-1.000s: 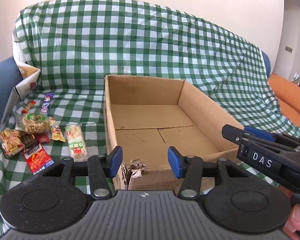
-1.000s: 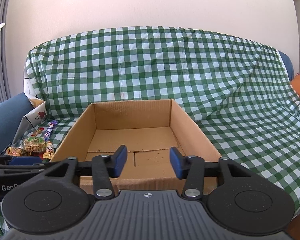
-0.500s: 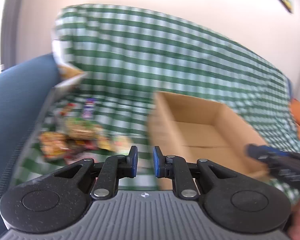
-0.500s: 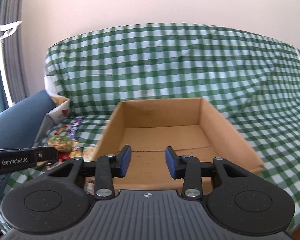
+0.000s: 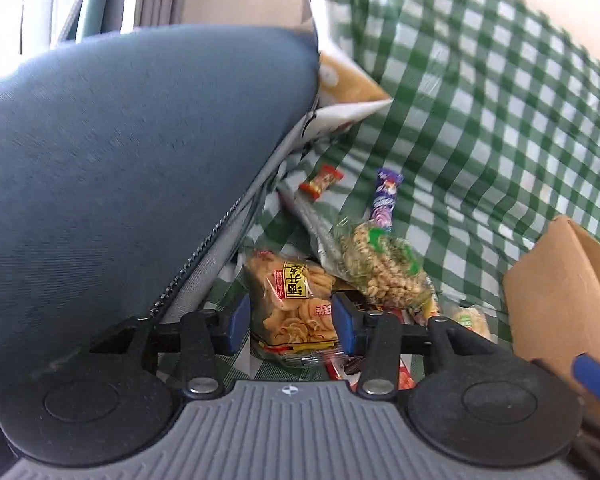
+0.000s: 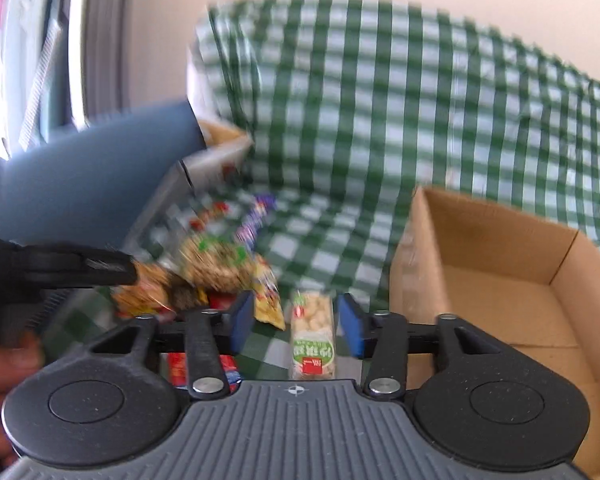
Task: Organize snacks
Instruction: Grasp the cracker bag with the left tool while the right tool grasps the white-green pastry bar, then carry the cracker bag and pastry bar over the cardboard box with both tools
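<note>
The left hand-held gripper (image 5: 286, 322) is wide, a chip bag (image 5: 290, 302) between its fingers; the right hand-held gripper (image 6: 296, 322) is wide around a nut pack (image 6: 313, 334). Push lower, close softly, then carry each to the box (image 6: 500, 280) at 3 o'clock

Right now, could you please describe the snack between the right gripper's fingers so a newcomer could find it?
Left of the cardboard box, on the green checked cloth, lies the pale peanut pack. Unlike the heaped snacks, it lies alone, narrow, green-labelled.
</note>
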